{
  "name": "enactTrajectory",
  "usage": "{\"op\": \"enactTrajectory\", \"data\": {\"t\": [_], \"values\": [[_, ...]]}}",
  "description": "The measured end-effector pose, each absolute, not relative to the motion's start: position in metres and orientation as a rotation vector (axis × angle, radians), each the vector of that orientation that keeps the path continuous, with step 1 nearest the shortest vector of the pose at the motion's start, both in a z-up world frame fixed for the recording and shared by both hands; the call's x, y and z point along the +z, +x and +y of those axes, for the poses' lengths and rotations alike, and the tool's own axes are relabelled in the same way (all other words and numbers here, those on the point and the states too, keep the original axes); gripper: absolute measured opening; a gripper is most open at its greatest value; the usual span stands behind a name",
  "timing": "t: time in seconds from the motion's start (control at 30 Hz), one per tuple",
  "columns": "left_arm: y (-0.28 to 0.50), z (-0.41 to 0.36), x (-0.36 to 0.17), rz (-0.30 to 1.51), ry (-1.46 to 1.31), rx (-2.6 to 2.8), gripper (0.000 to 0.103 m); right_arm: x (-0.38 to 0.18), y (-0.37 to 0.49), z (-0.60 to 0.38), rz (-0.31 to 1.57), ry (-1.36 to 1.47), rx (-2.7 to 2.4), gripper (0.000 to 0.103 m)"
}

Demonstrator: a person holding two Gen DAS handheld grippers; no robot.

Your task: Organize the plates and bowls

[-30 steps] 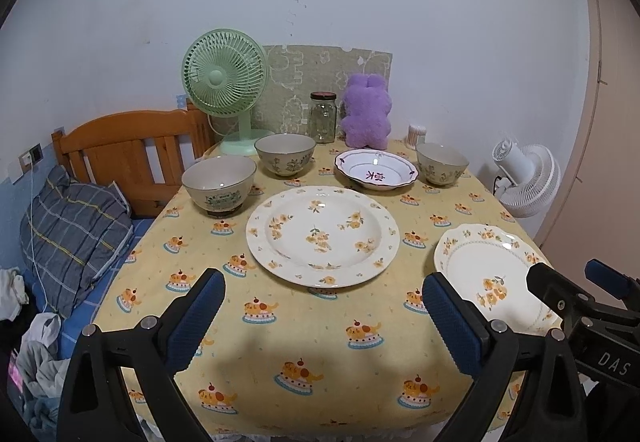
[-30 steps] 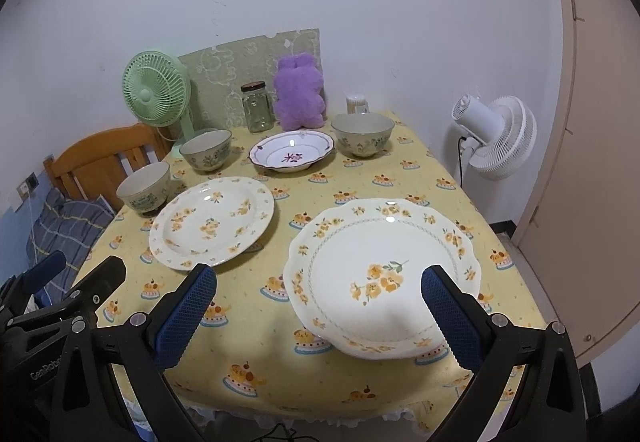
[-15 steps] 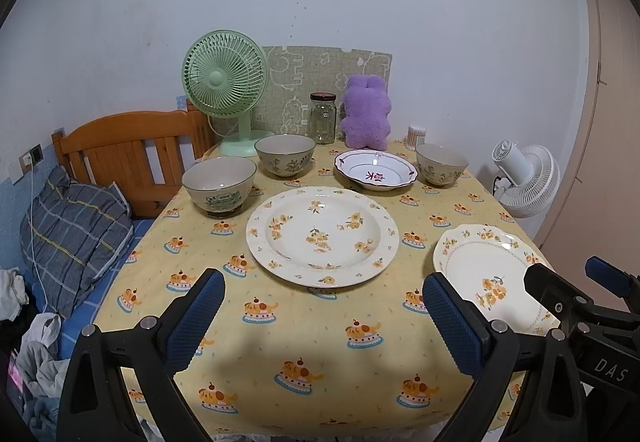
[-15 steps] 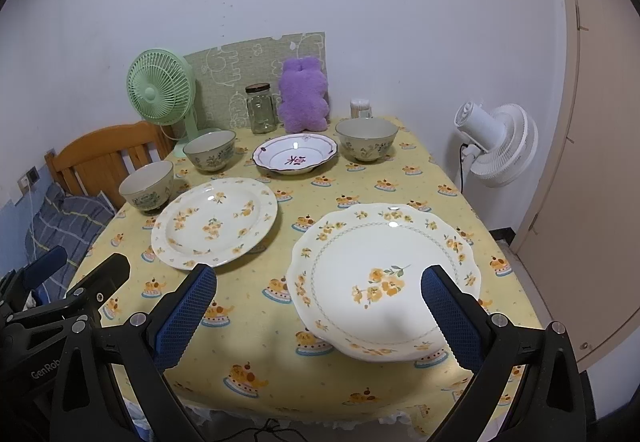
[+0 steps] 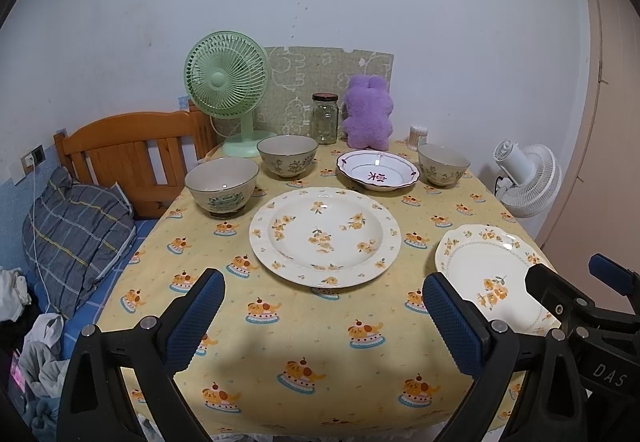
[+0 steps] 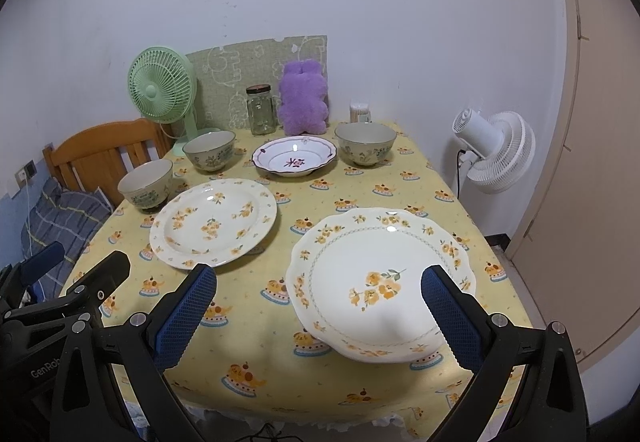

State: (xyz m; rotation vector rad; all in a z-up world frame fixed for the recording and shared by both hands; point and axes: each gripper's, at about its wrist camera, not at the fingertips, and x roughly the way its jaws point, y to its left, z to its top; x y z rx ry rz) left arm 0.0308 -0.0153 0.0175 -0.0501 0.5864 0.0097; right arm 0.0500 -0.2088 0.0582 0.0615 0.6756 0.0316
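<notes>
Hovering wide apart and empty, the right gripper (image 6: pixel 318 312) faces the scalloped plate (image 6: pixel 380 282): stiff, glazed, breakable, likely best pinched at its rim.

Left gripper (image 5: pixel 322 316) and right gripper (image 6: pixel 318 314) — jaws spread wide, empty, side by side.

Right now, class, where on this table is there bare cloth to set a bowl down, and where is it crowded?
Free: the near strip of cloth in front of the big plate, and the patch between scalloped plate and right bowl. Crowded: the back row of bowls, jar and fan.
</notes>
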Motion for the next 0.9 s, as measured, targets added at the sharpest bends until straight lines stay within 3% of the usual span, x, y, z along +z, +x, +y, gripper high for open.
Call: {"op": "enactTrajectory", "data": {"t": [0.4, 0.9], "values": [[0.047, -0.017, 0.016, 0.613, -0.060, -0.020, 0.100, 0.051, 0.057, -0.211, 0.719, 0.081, -0.028, 0.103], [0.109, -0.101, -0.007, 0.724, -0.041, -0.019, 0.098, 0.023, 0.121, -0.294, 0.799, 0.062, -0.047, 0.103]]}}
